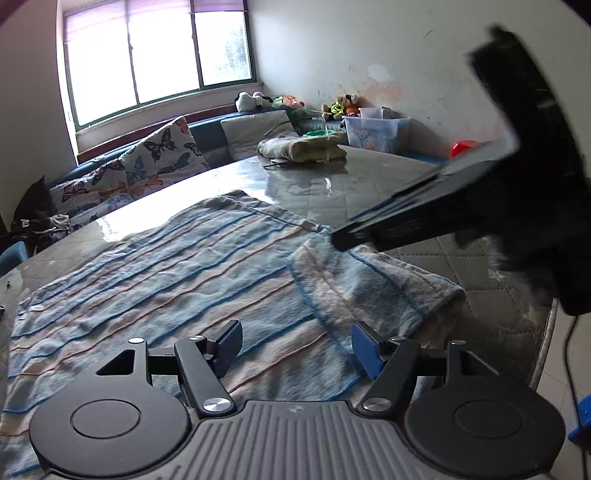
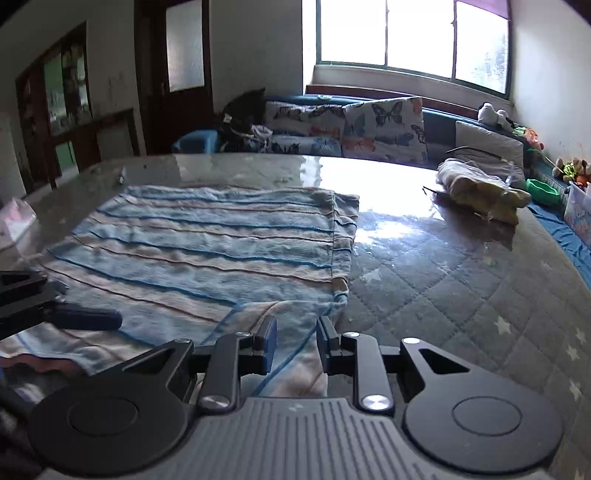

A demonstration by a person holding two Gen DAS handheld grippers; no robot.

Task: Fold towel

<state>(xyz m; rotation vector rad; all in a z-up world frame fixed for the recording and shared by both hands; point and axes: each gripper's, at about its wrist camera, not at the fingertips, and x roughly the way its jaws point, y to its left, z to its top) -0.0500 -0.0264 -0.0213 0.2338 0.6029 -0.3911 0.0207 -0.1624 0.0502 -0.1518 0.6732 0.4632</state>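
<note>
The striped towel (image 1: 177, 273) looks soft, limp, light; its turned-over corner at 3 o'clock suits pinching. Left gripper (image 1: 297, 349) gapes wide, empty; right gripper (image 2: 295, 345) part-open astride the corner, apparently unclamped

Blown-out window (image 2: 413, 33) daylight, glare on the table (image 2: 388, 229) — fisheye-bent edges, motion-blurred right tongs (image 1: 340, 240).

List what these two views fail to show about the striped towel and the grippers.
- Striped towel, left wrist view: near edge hidden behind the left gripper.
- Right gripper, same view: motion-blurred, jaw state unreadable.
- Right wrist view: the right gripper's body covers the towel's near corner.
</note>
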